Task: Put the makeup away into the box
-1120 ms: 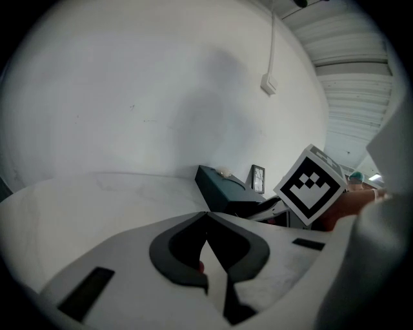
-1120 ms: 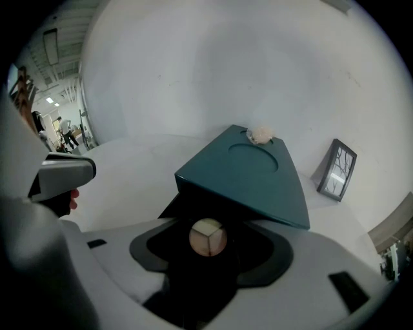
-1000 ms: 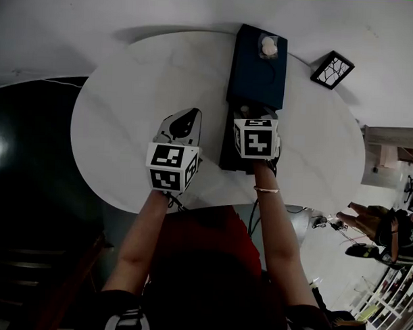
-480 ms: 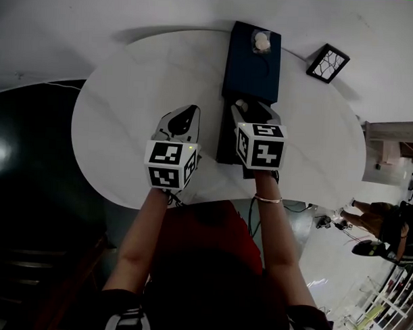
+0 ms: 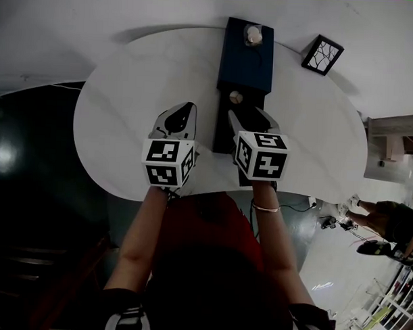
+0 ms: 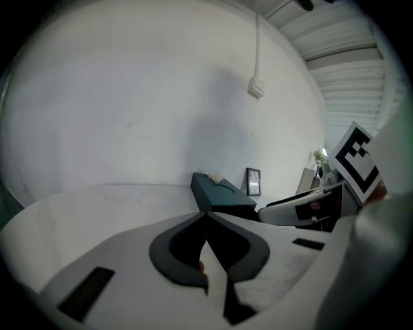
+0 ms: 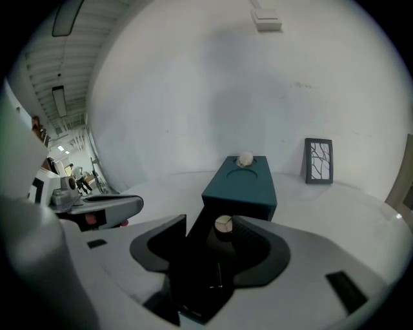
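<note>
The table carries the blue box at twelve o'clock, its dark tray jutting toward six, for loading, I judge. The right gripper gapes empty above it. The left gripper, closed on nothing, idles at nine. A cream makeup piece rests at the tray's twelve o'clock end.

black tray: near end hidden under right gripper | round bit by it: too small to name | table: near rim hidden behind both forearms | bystander: small, dim, cut by right edge
</note>
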The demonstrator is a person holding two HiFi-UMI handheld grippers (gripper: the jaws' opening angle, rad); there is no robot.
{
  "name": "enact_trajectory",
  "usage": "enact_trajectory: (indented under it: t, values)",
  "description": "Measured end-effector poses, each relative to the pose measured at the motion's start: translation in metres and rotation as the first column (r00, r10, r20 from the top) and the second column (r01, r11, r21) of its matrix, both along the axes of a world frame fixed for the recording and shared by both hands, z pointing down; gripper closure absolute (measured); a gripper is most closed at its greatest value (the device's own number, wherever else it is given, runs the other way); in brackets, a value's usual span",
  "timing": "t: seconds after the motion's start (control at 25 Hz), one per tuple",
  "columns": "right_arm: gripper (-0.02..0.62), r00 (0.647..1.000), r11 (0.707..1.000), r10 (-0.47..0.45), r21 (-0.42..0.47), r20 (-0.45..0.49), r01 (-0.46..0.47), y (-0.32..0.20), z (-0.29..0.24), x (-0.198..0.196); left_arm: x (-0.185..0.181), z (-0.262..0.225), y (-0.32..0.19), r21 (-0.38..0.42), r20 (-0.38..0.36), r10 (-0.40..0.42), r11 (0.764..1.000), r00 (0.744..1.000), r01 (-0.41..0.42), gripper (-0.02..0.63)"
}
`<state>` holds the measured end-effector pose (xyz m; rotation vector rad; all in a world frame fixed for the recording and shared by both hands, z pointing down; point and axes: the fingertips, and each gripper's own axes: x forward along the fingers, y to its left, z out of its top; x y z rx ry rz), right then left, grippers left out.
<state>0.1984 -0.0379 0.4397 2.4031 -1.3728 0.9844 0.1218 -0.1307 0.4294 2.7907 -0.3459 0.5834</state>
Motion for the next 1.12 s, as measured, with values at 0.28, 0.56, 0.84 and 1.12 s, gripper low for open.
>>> enact_trajectory:
  t: [0.28, 0.56, 0.84, 1.12]
  values:
    - [0.364, 1.000, 0.999, -0.008, 0.048, 0.010, 0.007, 0.021, -0.009, -0.012, -0.006, -0.009, 0.018, 0.028, -0.004, -0.013, 1.000, 1.000, 0.013, 0.584]
    - [0.364, 1.000, 0.995, 0.005, 0.096, 0.007, -0.006, 0.043, -0.021, -0.011, -0.006, -0.016, 0.038, 0.047, -0.007, -0.015, 0.999, 1.000, 0.015, 0.584]
    - [0.364, 1.000, 0.992, 0.002, 0.127, 0.009, -0.003, 0.055, -0.027, -0.009, 0.000, -0.021, 0.053, 0.060, -0.005, -0.012, 0.998, 1.000, 0.012, 0.584]
    - [0.466, 1.000, 0.988, -0.001, 0.155, -0.013, 0.003, 0.070, -0.032, -0.009, 0.002, -0.025, 0.064, 0.071, -0.009, -0.015, 0.997, 1.000, 0.015, 0.584]
